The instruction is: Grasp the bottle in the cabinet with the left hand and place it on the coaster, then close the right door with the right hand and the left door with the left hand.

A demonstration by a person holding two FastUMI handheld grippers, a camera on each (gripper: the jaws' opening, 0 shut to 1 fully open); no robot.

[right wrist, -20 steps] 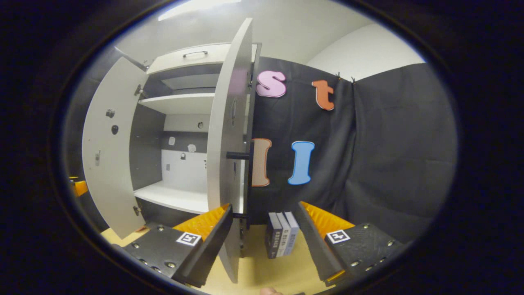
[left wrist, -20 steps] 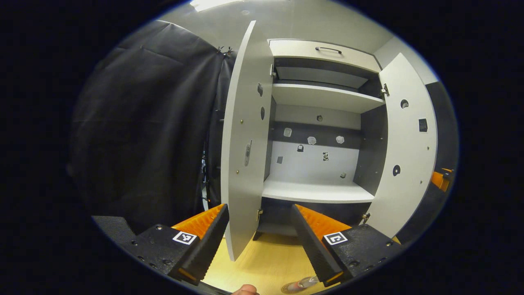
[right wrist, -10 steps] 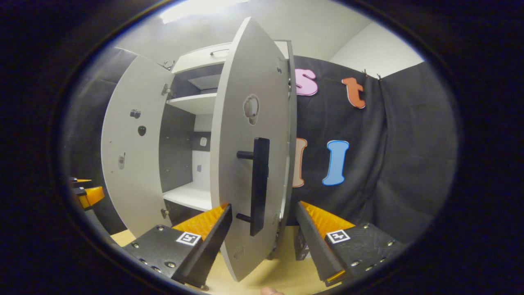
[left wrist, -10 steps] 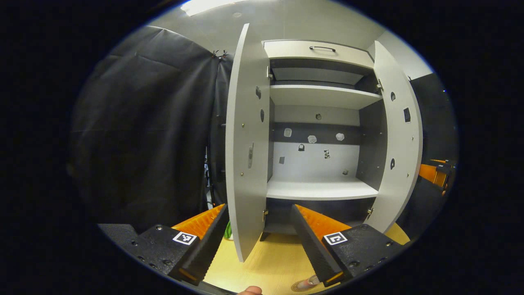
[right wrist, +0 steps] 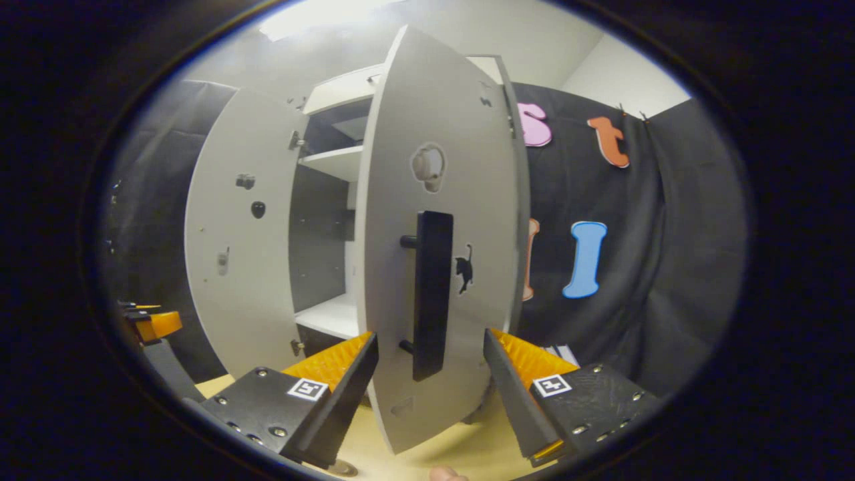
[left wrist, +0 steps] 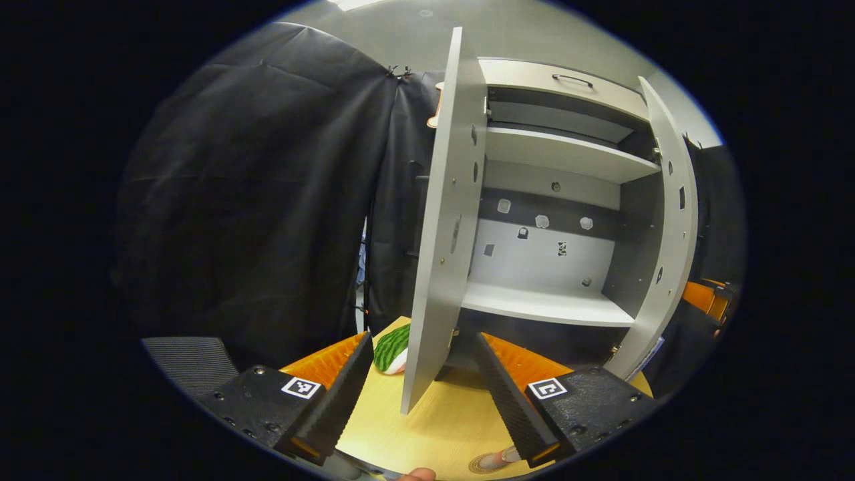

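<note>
The grey cabinet (left wrist: 548, 304) stands with both doors partly open and its shelves bare. In the left gripper view the left door (left wrist: 437, 234) is seen nearly edge-on, its lower edge between the fingers of my open left gripper (left wrist: 421, 381). The bottle (left wrist: 499, 458) peeks in at the bottom edge on the round coaster (left wrist: 478, 463), beside my right-hand finger. In the right gripper view the right door (right wrist: 461, 200) turns its outer face to me, and its black handle (right wrist: 431, 294) hangs just above the gap of my open right gripper (right wrist: 427, 377).
A watermelon-patterned object (left wrist: 391, 347) lies on the wooden tabletop (left wrist: 441, 421) left of the left door. Books (right wrist: 558, 351) stand behind the right door. The other gripper shows as an orange block (right wrist: 152, 324) at the far left. Black cloth walls surround the cabinet.
The right door has swung further toward shut, showing its outer face and handle to the right gripper. The left gripper has shifted so the left door looks edge-on, uncovering the watermelon-patterned object.
</note>
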